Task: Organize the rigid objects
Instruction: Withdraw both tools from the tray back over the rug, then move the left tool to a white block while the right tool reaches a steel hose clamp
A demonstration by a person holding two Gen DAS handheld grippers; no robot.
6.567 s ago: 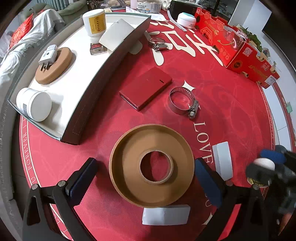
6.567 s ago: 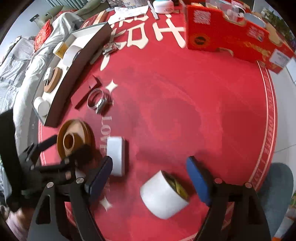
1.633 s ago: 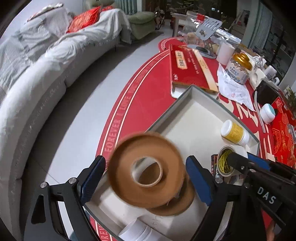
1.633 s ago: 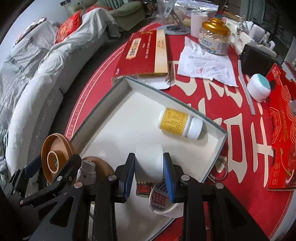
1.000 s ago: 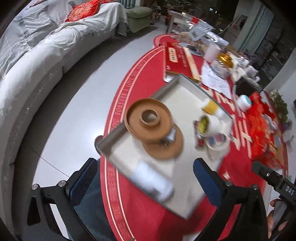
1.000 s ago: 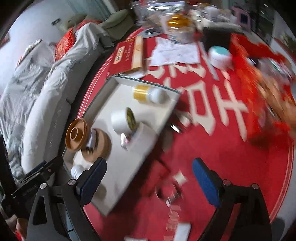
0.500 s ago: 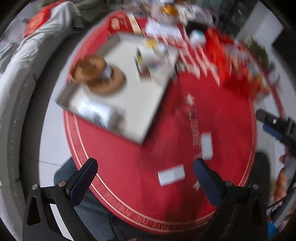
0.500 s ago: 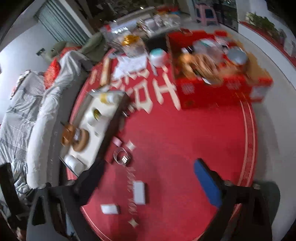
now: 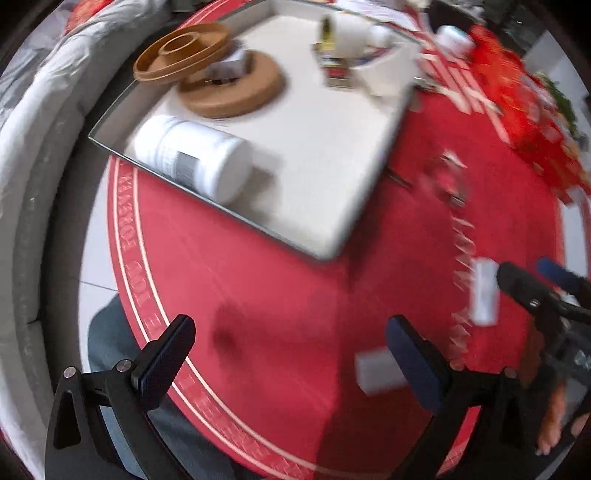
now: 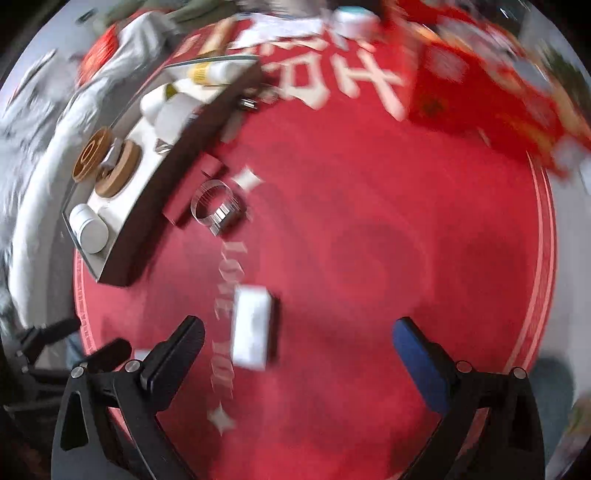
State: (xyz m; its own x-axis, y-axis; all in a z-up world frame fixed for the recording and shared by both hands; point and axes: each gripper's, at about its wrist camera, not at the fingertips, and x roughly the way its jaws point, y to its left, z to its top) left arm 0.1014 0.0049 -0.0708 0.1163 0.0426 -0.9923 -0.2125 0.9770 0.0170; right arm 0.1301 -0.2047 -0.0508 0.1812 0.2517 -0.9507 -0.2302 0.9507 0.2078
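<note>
My left gripper [image 9: 295, 358] hangs open over the bare red tablecloth, empty. A small white block [image 9: 376, 367] lies just inside its right finger. A second white block [image 9: 484, 291] lies further right, near the other gripper's dark fingers. My right gripper [image 10: 295, 354] is open and empty above the cloth, with a white block [image 10: 252, 328] between its fingers, nearer the left one. The white-lined tray [image 9: 332, 155] holds a white jar [image 9: 195, 158], two brown rings [image 9: 184, 51] stacked askew and a tape roll [image 9: 340, 33]. A metal hose clamp [image 10: 216, 206] and a dark red case [image 10: 184, 206] lie beside the tray.
Red gift boxes [image 10: 498, 81] line the far right of the round table. A pale sofa [image 9: 33, 122] curves along the left beyond the table edge. A person's trouser leg [image 9: 107, 332] shows below the near rim. Both views are motion-blurred.
Both grippers have let go of their loads in the tray, opened wide and swung back down toward the near part of the table, over the white blocks.
</note>
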